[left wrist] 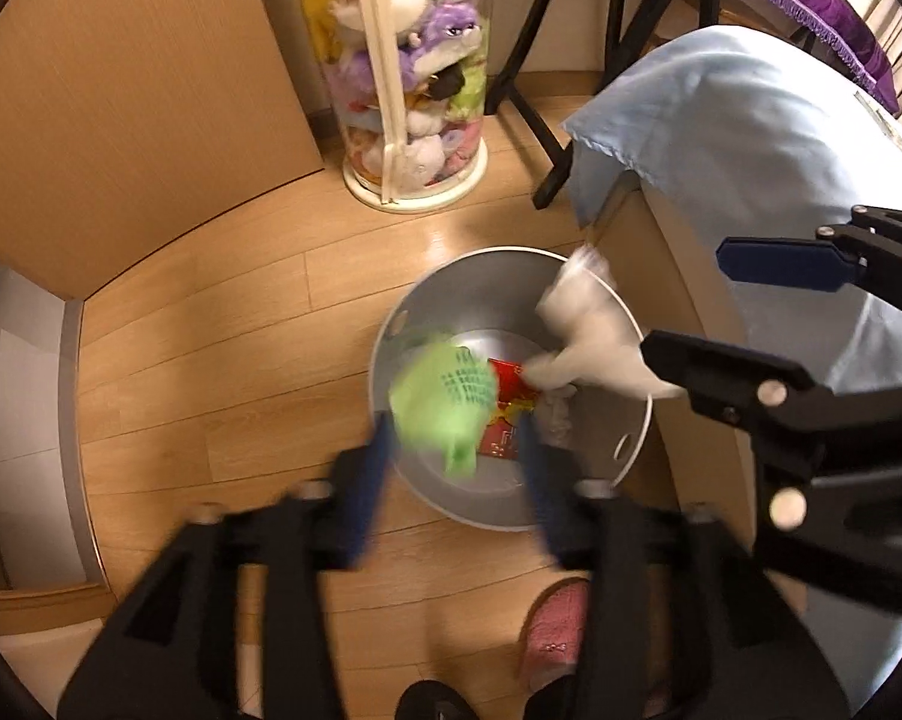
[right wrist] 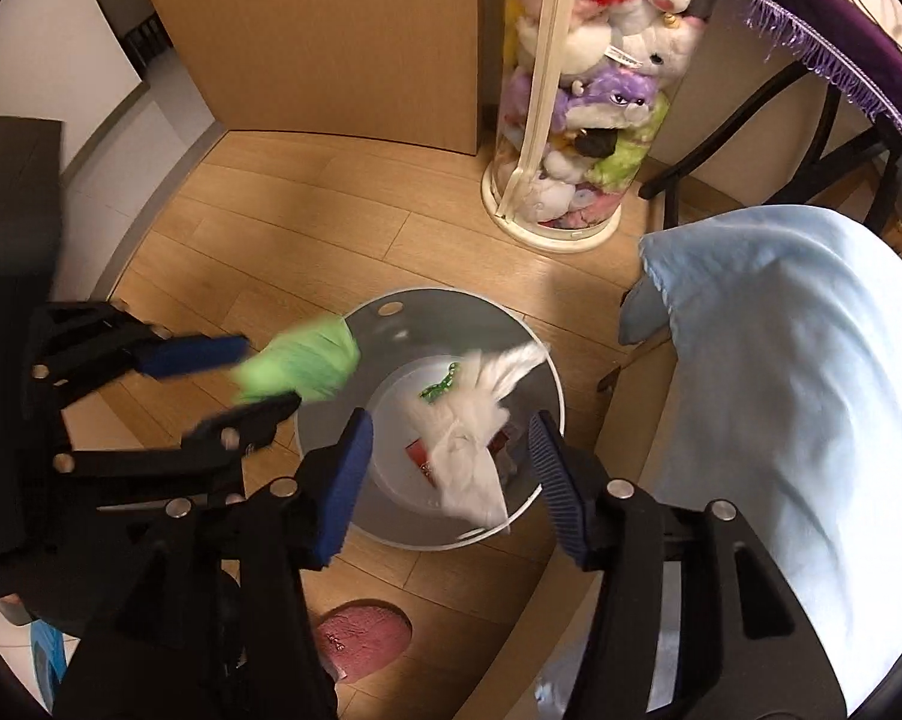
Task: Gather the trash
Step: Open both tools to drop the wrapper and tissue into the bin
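Observation:
A grey round bin (left wrist: 433, 312) stands on the wood floor; it also shows in the right wrist view (right wrist: 529, 354). Red wrappers (left wrist: 511, 384) lie on its bottom. My left gripper (left wrist: 457, 450) is open over the bin, and a blurred green wrapper (left wrist: 445, 402) falls between its fingers. My right gripper (right wrist: 451, 450) is open over the bin, and a crumpled white tissue (right wrist: 475, 450) drops between its fingers. The right gripper (left wrist: 685, 306) reaches in from the right in the left wrist view. The left gripper (right wrist: 259, 375) shows at the left in the right wrist view, beside the green wrapper (right wrist: 301, 369).
A table under a pale blue cloth (right wrist: 799, 396) stands right beside the bin. A clear tube of plush toys (right wrist: 583, 120) and black chair legs (left wrist: 529, 60) stand behind. A wooden cabinet (left wrist: 121, 120) is at the left. A pink slipper (right wrist: 361, 636) lies near me.

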Motion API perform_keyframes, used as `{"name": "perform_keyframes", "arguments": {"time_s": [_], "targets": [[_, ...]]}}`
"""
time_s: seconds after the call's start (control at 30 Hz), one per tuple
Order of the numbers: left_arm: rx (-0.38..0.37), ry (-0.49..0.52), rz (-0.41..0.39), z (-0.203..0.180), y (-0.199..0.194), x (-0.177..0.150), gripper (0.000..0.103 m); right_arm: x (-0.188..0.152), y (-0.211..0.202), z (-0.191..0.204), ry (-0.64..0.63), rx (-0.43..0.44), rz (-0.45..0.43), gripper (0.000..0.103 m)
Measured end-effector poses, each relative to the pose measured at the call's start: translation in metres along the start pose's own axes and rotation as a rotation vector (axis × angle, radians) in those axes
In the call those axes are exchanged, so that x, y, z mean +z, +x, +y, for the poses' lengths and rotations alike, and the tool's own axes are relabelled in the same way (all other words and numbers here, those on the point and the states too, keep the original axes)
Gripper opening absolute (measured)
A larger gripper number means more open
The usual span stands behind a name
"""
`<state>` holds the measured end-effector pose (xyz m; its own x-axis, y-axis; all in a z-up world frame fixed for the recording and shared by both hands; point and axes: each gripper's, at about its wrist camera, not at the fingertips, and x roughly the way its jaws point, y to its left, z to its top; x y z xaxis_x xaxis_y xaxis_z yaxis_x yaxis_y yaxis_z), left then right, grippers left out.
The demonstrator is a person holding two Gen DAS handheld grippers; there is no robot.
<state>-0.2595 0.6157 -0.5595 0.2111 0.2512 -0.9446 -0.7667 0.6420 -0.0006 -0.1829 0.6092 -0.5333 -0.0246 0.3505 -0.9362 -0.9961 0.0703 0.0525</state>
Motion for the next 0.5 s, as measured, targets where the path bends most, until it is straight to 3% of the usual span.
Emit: {"name": "perform_keyframes", "arguments": {"time_s": [0.07, 0.3, 0.5], "targets": [[0.002, -0.005, -0.020, 0.003, -0.004, -0.003, 0.070, 0.001, -0.002, 0.000, 0.009, 0.001, -0.004, 0.055], [0.005, 0.041, -0.030, -0.003, -0.017, 0.006, 0.070, -0.002, -0.015, -0.007, 0.043, -0.008, -0.018, 0.055], [-0.002, 0.109, -0.054, -0.025, -0.045, 0.014, 0.070, -0.012, -0.050, -0.024, 0.097, -0.038, -0.041, 0.055]]}}
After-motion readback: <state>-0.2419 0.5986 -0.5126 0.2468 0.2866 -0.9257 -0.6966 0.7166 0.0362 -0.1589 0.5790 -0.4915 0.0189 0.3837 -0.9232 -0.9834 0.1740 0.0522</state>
